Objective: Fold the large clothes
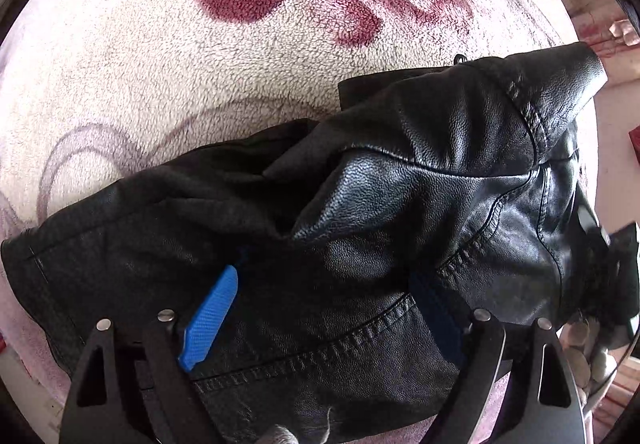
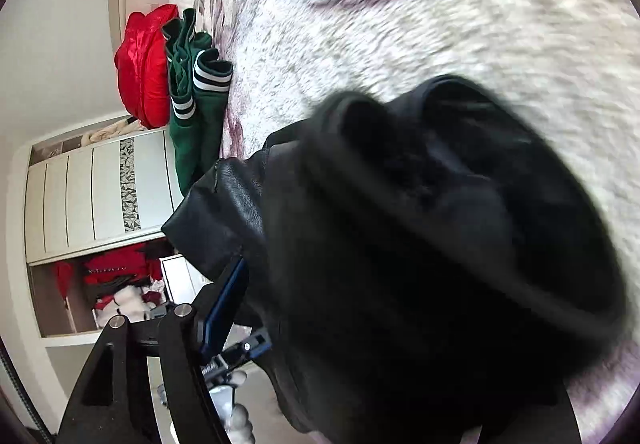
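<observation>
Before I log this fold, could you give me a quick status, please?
Both grippers' jaws around the black leather jacket. Jacket bunched on fleece blanket. Green striped garment lies apart.

The jacket (image 2: 420, 244) is motion-blurred in the right wrist view and hides the right gripper's (image 2: 320, 324) far finger. In the left view, leather covers part of the left gripper's (image 1: 324, 316) fingers.

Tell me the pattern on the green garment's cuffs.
Black and white stripes on the green garment's cuffs, clearest in the right wrist view.
</observation>
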A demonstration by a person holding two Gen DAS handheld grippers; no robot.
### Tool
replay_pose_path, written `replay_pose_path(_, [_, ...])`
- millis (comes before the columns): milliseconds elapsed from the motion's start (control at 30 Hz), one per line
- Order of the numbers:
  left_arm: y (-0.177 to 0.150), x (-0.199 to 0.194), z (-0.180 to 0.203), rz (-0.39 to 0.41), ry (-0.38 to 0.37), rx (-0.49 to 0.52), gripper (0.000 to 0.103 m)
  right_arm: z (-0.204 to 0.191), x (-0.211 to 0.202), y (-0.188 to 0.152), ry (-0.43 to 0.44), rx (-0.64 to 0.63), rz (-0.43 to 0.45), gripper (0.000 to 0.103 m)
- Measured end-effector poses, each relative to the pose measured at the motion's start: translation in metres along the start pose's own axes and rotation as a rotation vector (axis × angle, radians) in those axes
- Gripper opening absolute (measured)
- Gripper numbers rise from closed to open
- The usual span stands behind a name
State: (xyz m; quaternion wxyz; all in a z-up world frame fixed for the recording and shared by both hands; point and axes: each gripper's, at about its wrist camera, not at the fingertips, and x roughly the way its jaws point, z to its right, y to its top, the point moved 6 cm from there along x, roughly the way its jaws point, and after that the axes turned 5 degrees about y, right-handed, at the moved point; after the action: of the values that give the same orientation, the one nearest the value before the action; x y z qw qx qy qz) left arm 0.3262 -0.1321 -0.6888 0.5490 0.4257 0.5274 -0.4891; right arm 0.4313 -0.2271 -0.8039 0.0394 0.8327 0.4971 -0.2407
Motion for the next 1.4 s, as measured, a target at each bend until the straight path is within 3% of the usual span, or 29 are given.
replay_pose_path(67, [0.005, 0.001, -0.005, 0.005, -0.004, -0.012, 0.089, -0.005, 0.012, 0.003, -0.013, -0.004, 0.028, 0.053])
replay_pose_path(100, [0.007, 0.001, -0.009, 0.007, -0.011, -0.022, 0.089, -0.007, 0.014, 0.003, -0.009, 0.009, 0.034, 0.028])
replay_pose_path(167, [0.009, 0.0, -0.016, -0.001, -0.026, -0.034, 0.09, -0.022, 0.013, -0.002, 0.024, 0.0, 0.057, 0.021])
replay_pose_path(300, [0.016, 0.001, -0.02, 0.002, -0.038, -0.036, 0.093, -0.078, 0.003, -0.028, 0.055, -0.114, 0.045, 0.019])
replay_pose_path(400, [0.016, 0.001, -0.026, 0.004, -0.069, -0.044, 0.094, -0.123, 0.013, -0.059, 0.018, -0.229, -0.005, 0.019])
replay_pose_path(567, [0.013, -0.004, -0.043, 0.007, -0.163, -0.054, 0.094, -0.16, 0.02, -0.099, -0.032, -0.331, -0.08, 0.019])
replay_pose_path(667, [0.005, -0.019, -0.071, 0.003, -0.163, -0.076, 0.094, -0.183, 0.03, -0.119, -0.068, -0.391, -0.111, 0.019])
replay_pose_path(800, [-0.027, -0.066, -0.151, 0.074, -0.164, -0.184, 0.094, -0.213, 0.048, -0.177, -0.134, -0.538, -0.198, 0.019])
replay_pose_path(900, [-0.071, -0.101, -0.238, 0.113, -0.115, -0.325, 0.094, -0.222, 0.084, -0.227, -0.174, -0.627, -0.293, 0.019])
replay_pose_path(1067, [-0.14, -0.135, -0.346, 0.143, -0.012, -0.519, 0.094, -0.198, 0.17, -0.342, -0.302, -0.776, -0.533, 0.019])
replay_pose_path(1200, [-0.171, -0.15, -0.386, 0.167, 0.024, -0.602, 0.094, -0.143, 0.23, -0.4, -0.464, -0.75, -0.732, 0.04])
replay_pose_path(1267, [-0.176, -0.157, -0.385, 0.188, 0.011, -0.616, 0.094, -0.144, 0.236, -0.41, -0.434, -0.712, -0.771, 0.065])
replay_pose_path(1300, [-0.178, -0.161, -0.385, 0.198, 0.008, -0.614, 0.094, -0.151, 0.233, -0.418, -0.394, -0.706, -0.807, 0.089])
replay_pose_path(1333, [-0.179, -0.165, -0.384, 0.211, 0.001, -0.603, 0.094, -0.159, 0.232, -0.422, -0.366, -0.707, -0.838, 0.095])
replay_pose_path(1400, [-0.165, -0.169, -0.376, 0.225, -0.014, -0.583, 0.094, -0.175, 0.216, -0.433, -0.342, -0.732, -0.885, 0.095])
